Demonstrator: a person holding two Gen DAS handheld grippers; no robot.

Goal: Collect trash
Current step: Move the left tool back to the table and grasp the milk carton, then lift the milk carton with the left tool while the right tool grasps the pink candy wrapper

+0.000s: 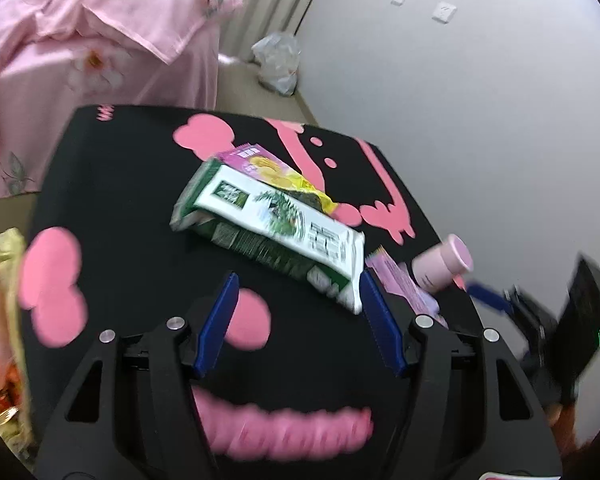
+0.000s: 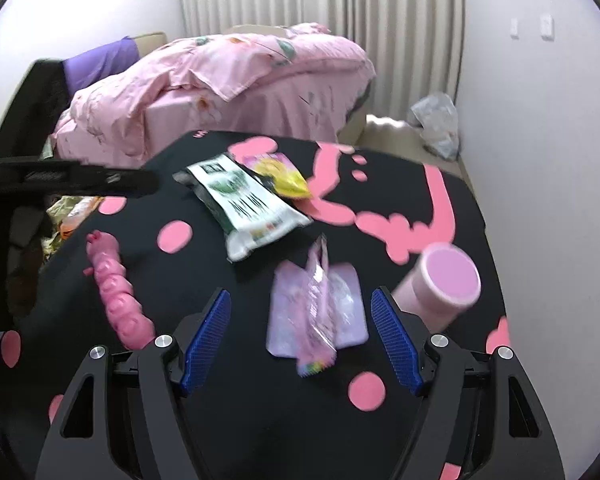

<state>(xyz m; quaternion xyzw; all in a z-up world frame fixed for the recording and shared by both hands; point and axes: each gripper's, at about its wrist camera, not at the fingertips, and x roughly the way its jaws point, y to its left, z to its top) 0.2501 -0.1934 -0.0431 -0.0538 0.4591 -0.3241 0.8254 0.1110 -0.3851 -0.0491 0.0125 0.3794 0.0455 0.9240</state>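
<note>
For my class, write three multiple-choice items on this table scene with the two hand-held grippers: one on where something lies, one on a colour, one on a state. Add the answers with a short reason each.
1. Where does the yellow-and-purple snack bag lie?
A. partly under the green-and-white packet
B. inside the pink cylinder
C. on the bed

2. What colour are the pads of the right gripper?
A. red
B. blue
C. white

3. How does the left gripper stand?
A. shut on the packet
B. shut on nothing
C. open, holding nothing

Answers: 
1 A, the packet overlaps the bag's near edge.
2 B, both ribbed pads are blue.
3 C, its fingers are spread wide, with only the black table mat showing between them.
</note>
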